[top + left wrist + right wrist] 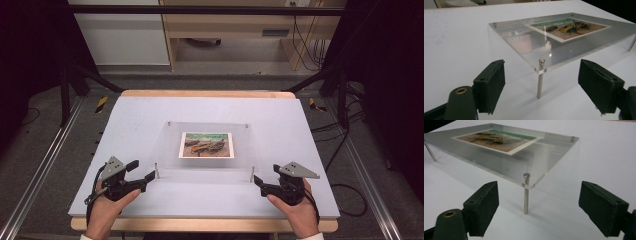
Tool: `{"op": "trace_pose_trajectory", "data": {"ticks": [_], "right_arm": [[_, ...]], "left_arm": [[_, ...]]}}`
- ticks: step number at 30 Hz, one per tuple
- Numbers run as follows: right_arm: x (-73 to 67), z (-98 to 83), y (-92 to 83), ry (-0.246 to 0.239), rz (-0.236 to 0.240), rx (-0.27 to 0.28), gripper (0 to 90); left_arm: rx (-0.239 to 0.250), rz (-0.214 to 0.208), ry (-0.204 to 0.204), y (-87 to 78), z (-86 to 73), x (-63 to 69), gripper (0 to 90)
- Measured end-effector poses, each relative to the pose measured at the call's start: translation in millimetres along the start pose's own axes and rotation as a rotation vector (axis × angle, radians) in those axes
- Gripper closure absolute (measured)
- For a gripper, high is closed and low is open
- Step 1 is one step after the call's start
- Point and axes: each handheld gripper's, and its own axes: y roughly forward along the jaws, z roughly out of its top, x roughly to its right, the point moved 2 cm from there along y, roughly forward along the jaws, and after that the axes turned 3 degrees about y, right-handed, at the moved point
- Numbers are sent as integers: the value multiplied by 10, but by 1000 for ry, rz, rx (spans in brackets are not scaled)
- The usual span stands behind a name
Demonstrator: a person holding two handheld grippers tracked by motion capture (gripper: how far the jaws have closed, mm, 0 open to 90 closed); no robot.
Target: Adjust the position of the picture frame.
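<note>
A clear acrylic panel [172, 150] stands on short metal legs in the middle of the pale table [140, 115], with a small painted picture [207, 144] mounted in it. My left gripper [145, 169] is open, just short of the panel's near left corner. In the left gripper view its jaws [544, 87] stand wide on either side of that corner's leg [540, 82], without touching it. My right gripper [266, 173] is open at the near right corner. In the right gripper view its jaws [540, 207] also flank a leg [526, 197], apart from it.
The table has a wooden edge [200, 93] at the far side. Black frame posts [65, 85] and floor rails [35, 175] stand on both sides. Cables [345, 190] lie on the floor at the right. A wooden desk [225, 35] stands behind.
</note>
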Motion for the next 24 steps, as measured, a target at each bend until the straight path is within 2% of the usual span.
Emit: {"op": "trace_pose_trajectory", "data": {"ticks": [3,7,12,16,18,21,24], "right_arm": [[13,122,13,-13,1,11,137],[21,220,36,-11,15,16,139],[-19,364,142,-48,19,-4,202],[-27,430,224,-57,22,-36,263],[-31,449,261,-58,31,-54,305],[-20,459,314,-69,33,-80,333],[6,450,360,-57,42,-99,343]], "left_arm": [[8,-29,-20,50,120,-23,164],[9,-35,-24,98,221,-56,154],[-4,-42,-22,203,361,-85,171],[-31,-50,-12,289,410,-72,196],[-39,-40,-2,318,424,-70,213],[-54,-54,-6,362,431,-70,233],[-74,-46,-2,402,418,-77,244]]}}
